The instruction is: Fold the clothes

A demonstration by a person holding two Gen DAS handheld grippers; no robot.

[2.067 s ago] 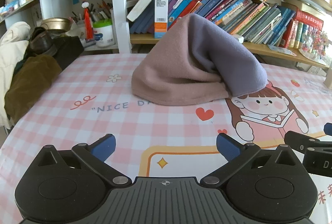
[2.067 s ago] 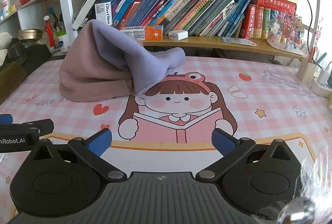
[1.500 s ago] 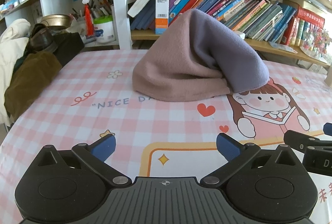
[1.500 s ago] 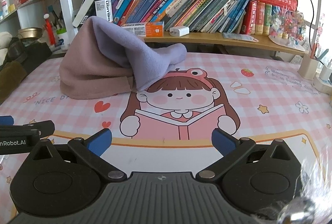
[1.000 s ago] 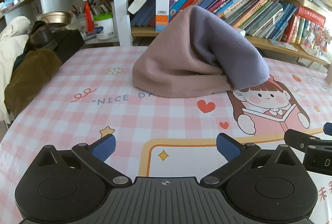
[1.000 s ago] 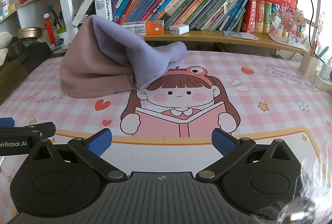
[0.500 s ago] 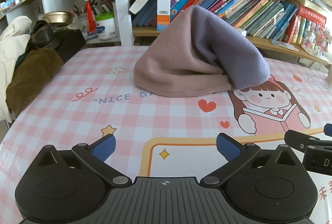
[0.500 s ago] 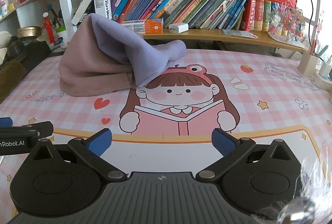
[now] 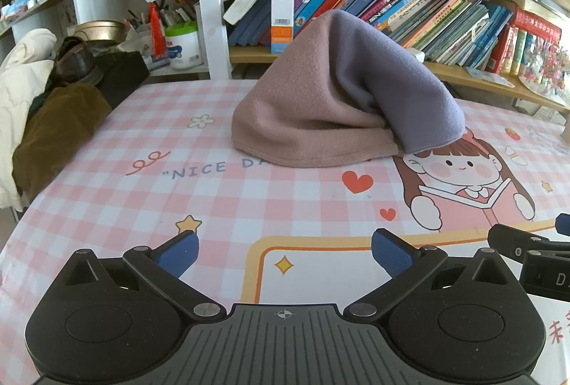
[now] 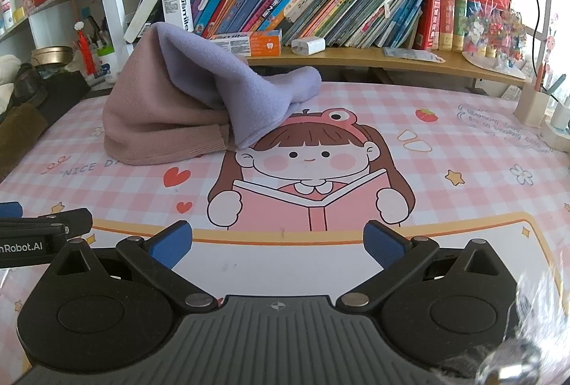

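The garment, a two-tone fleece piece that is dusty pink on one side and lavender-grey on the other, stands heaped in a peak toward the far edge of the desk, left of the middle, just in front of the bookshelf. My left claw and my right claw both hover low over the near edge, each with its blue pads spread wide and nothing between them, well apart from the cloth. As I judge it, the step in hand is the reach and first grasp, so nothing is folded yet. To do it well I should bring both claws forward together, left toward the pink ribbed hem lying on the cloth-covered top, right toward the lavender flap that drapes toward the middle. I want to pinch a single layer at an edge, not the bulk, then lift and spread the piece flat before any fold. The heap looks soft and likely to slump, so I should close gently and avoid dragging the pink checked tablecloth with it.
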